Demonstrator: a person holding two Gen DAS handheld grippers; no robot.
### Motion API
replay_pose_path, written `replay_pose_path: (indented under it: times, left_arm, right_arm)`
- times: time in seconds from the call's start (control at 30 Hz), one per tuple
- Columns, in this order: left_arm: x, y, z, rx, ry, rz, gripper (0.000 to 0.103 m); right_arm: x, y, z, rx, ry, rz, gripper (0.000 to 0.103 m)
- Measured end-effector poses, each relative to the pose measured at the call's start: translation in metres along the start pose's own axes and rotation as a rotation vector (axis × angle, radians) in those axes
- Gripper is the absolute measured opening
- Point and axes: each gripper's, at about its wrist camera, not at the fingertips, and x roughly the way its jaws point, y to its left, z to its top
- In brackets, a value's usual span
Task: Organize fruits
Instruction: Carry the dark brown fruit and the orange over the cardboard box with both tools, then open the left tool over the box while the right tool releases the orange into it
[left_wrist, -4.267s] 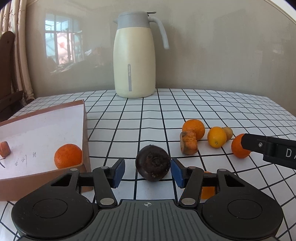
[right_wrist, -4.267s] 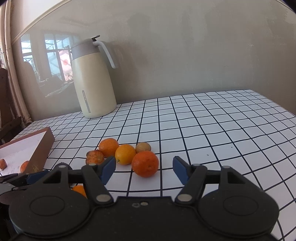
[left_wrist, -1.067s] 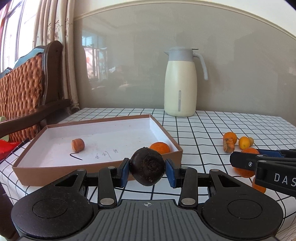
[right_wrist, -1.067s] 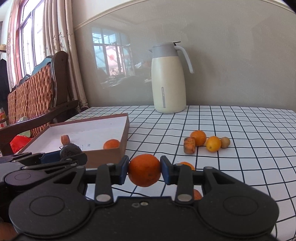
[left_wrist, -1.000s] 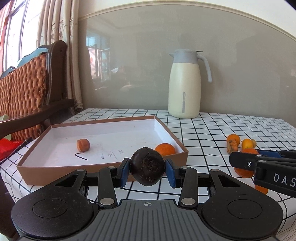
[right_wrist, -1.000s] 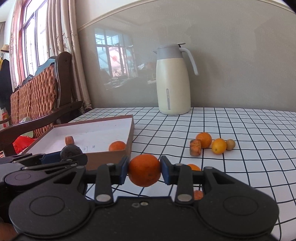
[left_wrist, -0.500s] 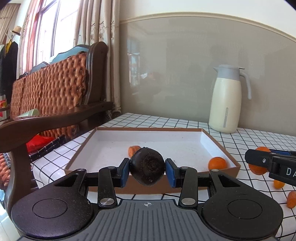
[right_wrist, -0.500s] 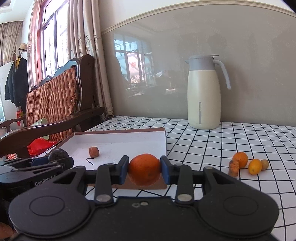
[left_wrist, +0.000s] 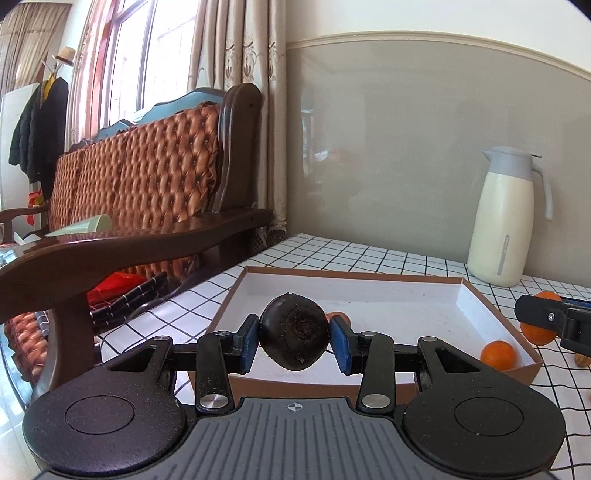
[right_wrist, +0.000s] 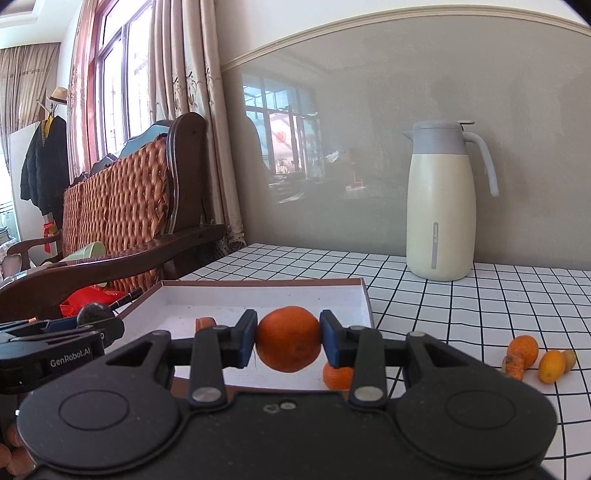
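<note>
Both grippers were clamped tight on fruit above the near side of the brown box (left_wrist: 480, 301). Left gripper (left_wrist: 294, 342) pinched a dark round fruit (left_wrist: 294, 332). Right gripper (right_wrist: 288, 338) pinched an orange (right_wrist: 288, 338). Behind the fingers, another orange (right_wrist: 337, 376) and a small orange piece (right_wrist: 205, 323) in the box were partly hidden.

The checked table (right_wrist: 461, 306) bears a box (right_wrist: 364, 291), a jug (right_wrist: 441, 206) and loose fruit (right_wrist: 522, 349).
</note>
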Motion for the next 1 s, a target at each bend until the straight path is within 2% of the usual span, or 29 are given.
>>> replay_pose_path:
  times: [0.27,0.9,0.97,1.0]
  left_arm:
    - [0.017,0.004,0.006,-0.014,0.002,0.016,0.042]
    - [0.050,0.012,0.010,-0.049,0.043,0.041,0.042]
    - [0.053,0.012,0.010,-0.050,0.050,0.048,0.042]
    - [0.054,0.013,0.010,-0.056,0.053,0.057,0.042]
  right_arm:
    - [0.018,-0.002,0.003,-0.005,-0.001,-0.010,0.029]
    - [0.060,-0.011,-0.005,0.020,0.059,-0.035,0.029]
    - [0.063,-0.012,-0.004,0.021,0.058,-0.045,0.031]
    - [0.064,-0.012,-0.004,0.014,0.060,-0.059,0.035]
